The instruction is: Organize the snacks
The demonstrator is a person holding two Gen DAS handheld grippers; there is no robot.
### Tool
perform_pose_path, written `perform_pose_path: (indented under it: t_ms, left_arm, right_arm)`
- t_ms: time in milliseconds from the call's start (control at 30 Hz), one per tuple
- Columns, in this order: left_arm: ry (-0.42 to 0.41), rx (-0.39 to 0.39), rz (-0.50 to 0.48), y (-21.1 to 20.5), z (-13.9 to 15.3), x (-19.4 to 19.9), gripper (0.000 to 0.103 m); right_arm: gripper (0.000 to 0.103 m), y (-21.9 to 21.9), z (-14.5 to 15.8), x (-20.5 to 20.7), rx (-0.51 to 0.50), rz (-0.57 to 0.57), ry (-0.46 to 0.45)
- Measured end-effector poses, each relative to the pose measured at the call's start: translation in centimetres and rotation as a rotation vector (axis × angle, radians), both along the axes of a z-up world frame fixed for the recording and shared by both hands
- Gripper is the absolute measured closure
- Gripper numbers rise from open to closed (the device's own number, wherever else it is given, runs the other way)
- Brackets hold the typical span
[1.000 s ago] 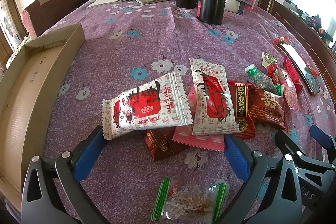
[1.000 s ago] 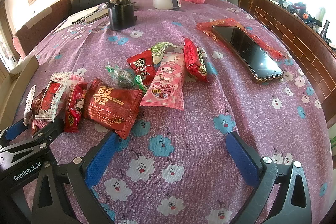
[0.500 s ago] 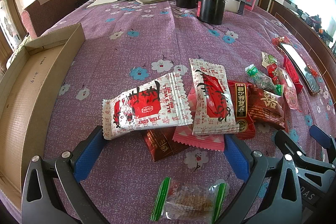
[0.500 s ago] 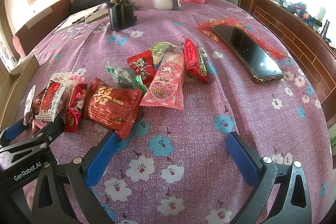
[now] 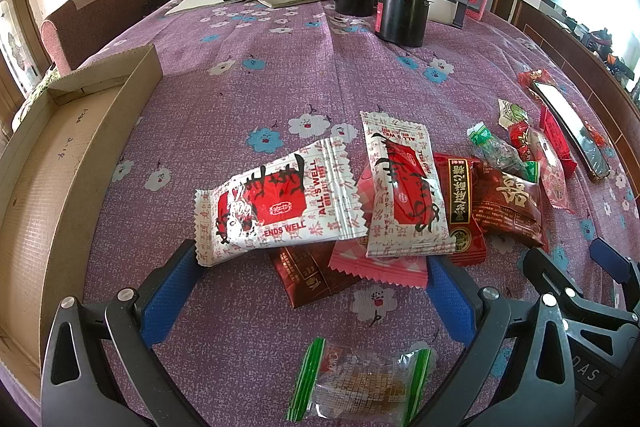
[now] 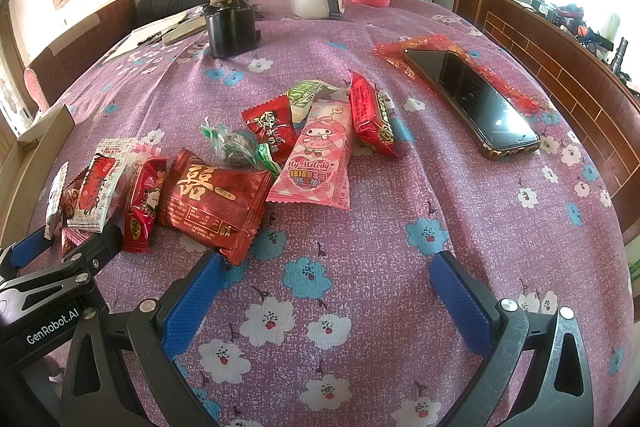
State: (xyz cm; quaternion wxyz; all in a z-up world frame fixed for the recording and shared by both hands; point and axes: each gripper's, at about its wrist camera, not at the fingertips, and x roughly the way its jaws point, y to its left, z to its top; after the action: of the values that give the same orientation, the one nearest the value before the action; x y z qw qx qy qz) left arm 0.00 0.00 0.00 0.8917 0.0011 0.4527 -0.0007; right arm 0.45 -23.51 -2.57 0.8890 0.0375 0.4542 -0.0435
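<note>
— Two claws, both spread wide. Does either hold anything?

— Neither. In the left wrist view the left gripper (image 5: 312, 291) sits at the bottom, jaws released, with bare cloth and a clear green-ended candy (image 5: 360, 385) between its arms. Its left pad touches the corner of a white packet (image 5: 276, 205) at frame centre.

— And the rest of the snacks?

— A second white packet (image 5: 404, 187) lies just right of it, over a pink wrapper (image 5: 380, 265) and beside a brown one (image 5: 310, 273). Further right sits a dark red packet (image 5: 508, 207).

— Where is the box?

— Along the left edge, the cardboard box (image 5: 52, 163), apart from the pile.

— The other view?

— The right gripper (image 6: 324, 283) is released at the bottom, over the tablecloth (image 6: 380, 227). Its left pad touches the dark red packet (image 6: 216, 199) at centre left. A pink Melody packet (image 6: 316, 155) lies at centre; a phone (image 6: 472, 99) rests upper right.
</note>
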Motion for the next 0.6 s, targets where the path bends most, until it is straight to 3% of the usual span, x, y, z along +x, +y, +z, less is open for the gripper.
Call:
perform_pose_path:
  t_ms: [267,600]
  left_arm:
    - [0.001,-0.001,-0.003,0.0,0.0,0.0,0.0]
    - [0.052,0.002,-0.107,0.35,0.2,-0.3,0.0]
  right_arm:
    - [0.0,0.02,0.01,-0.01,0.0,0.0,0.0]
    - [0.0,-0.08,0.01,0.14,0.001,0.008,0.001]
